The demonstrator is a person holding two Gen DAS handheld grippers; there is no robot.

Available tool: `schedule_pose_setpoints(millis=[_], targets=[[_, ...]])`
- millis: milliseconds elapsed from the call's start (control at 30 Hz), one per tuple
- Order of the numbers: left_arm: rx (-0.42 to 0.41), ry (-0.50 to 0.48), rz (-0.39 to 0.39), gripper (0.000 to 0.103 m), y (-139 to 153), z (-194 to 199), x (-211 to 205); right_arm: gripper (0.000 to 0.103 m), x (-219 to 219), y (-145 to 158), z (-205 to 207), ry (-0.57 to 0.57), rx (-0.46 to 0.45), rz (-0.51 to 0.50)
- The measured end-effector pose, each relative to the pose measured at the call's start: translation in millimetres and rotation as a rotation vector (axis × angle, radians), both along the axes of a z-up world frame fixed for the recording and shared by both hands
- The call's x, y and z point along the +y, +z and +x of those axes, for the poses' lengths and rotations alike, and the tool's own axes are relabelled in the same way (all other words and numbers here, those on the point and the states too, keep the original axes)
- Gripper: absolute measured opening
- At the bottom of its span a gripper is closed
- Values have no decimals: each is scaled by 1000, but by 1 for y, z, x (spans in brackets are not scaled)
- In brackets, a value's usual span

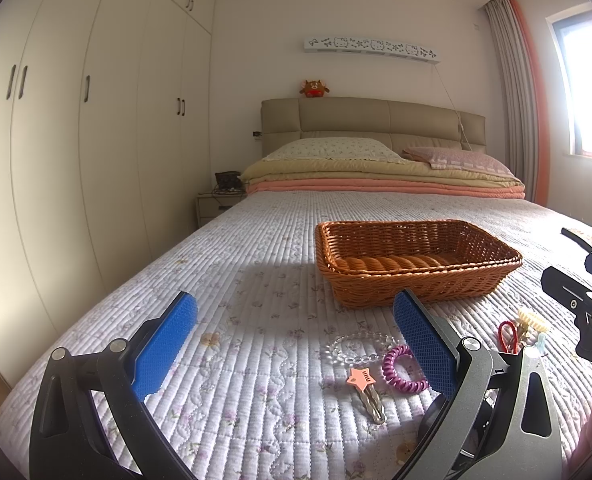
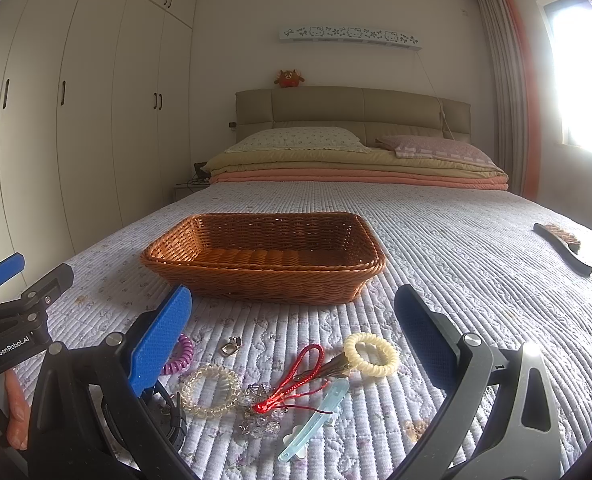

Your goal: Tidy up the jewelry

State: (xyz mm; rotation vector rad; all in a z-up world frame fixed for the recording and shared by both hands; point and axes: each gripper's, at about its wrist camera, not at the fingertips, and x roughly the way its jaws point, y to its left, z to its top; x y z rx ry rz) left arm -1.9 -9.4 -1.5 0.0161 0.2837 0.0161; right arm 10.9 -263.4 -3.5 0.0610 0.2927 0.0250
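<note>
A brown wicker basket (image 1: pixel 414 262) (image 2: pixel 263 258) stands empty on the quilted bed. Jewelry lies in front of it: a clear bead bracelet (image 1: pixel 356 346) (image 2: pixel 211 390), a purple coil tie (image 1: pixel 402 368) (image 2: pixel 179 354), a pink star clip (image 1: pixel 366 392), a red cord charm (image 2: pixel 300 376), a cream hair tie (image 2: pixel 371 354), a light blue clip (image 2: pixel 314 420) and a small ring (image 2: pixel 230 346). My left gripper (image 1: pixel 296 340) is open and empty above the quilt, left of the pieces. My right gripper (image 2: pixel 293 336) is open and empty over them.
A black-handled brush (image 2: pixel 564 248) lies on the bed at the right. Folded blankets and pillows (image 1: pixel 380 172) lie at the headboard. White wardrobes (image 1: pixel 95 120) line the left wall. A window and curtain (image 1: pixel 524 100) are at the right.
</note>
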Motion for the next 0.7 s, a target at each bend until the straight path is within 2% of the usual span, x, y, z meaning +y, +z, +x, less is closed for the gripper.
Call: schedule_pose_setpoints(millis=[100, 200, 300, 400, 533, 700], targets=[[14, -15, -44, 96, 1, 3, 7, 97, -1, 0, -1, -13, -3, -1], [54, -43, -125, 95, 0, 11, 21, 97, 0, 0, -1, -10, -2, -6], [107, -86, -248, 91, -1, 20, 42, 95, 1, 0, -2, -10, -4, -16], [165, -118, -334, 83, -7, 27, 57, 90, -1, -1, -2, -2, 5, -15], [232, -139, -357, 78, -18, 30, 59, 74, -2, -4, -1, 13, 37, -20], [362, -208, -365, 59, -34, 40, 55, 61, -22, -12, -7, -13, 105, 26]])
